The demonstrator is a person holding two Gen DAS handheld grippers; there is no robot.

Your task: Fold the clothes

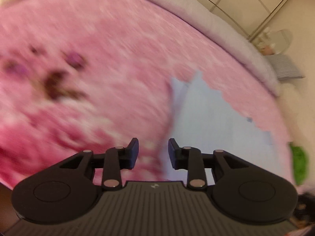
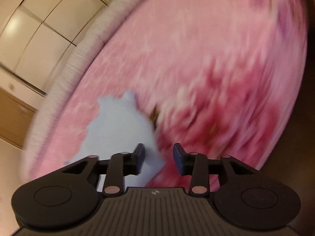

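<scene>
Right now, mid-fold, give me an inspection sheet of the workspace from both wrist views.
Surface: pink floral bedspread on a bed, heavily motion-blurred.
Job's things: pale blue garment lying flat on the bedspread, ahead of both grippers.
Clutter: green item at the bed's edge; blurred, kind unclear.
Grippers: left gripper open, empty; right gripper open, empty.
Cables: nothing seen.
Surroundings: cream cabinet doors; grey cushion beside the bed.
</scene>
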